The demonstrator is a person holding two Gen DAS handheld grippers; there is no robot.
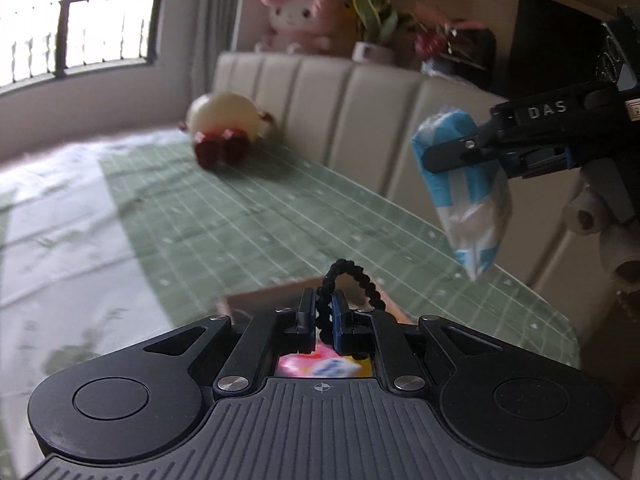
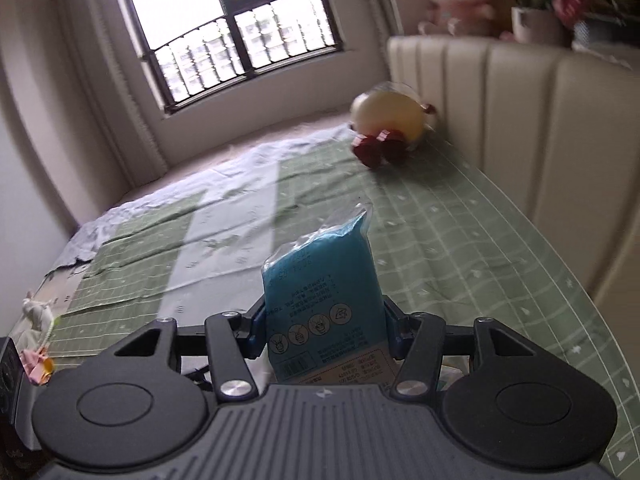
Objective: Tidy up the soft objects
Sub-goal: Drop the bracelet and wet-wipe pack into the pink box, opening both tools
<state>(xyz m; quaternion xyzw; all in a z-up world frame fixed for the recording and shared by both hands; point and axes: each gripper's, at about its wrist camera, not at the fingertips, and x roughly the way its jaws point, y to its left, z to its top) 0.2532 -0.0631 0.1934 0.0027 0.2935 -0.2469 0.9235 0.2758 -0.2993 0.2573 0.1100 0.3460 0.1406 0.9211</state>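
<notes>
My left gripper (image 1: 323,312) is shut on a black braided hair tie (image 1: 352,280), held above a small cardboard box (image 1: 256,300) on the green checked bed sheet (image 1: 240,216). A pink and white packet (image 1: 320,366) lies in the box under the gripper. My right gripper (image 2: 324,320) is shut on a blue and white tissue pack (image 2: 322,300), held upright above the bed. In the left wrist view the right gripper (image 1: 452,156) shows at the right, holding that pack (image 1: 460,184) in the air.
A yellow plush toy with red feet (image 1: 228,132) lies by the beige padded headboard (image 1: 360,112); it also shows in the right wrist view (image 2: 390,124). A pink plush (image 1: 300,16) and potted plants (image 1: 372,36) stand on the ledge behind. Small items (image 2: 36,360) lie at the bed's left edge.
</notes>
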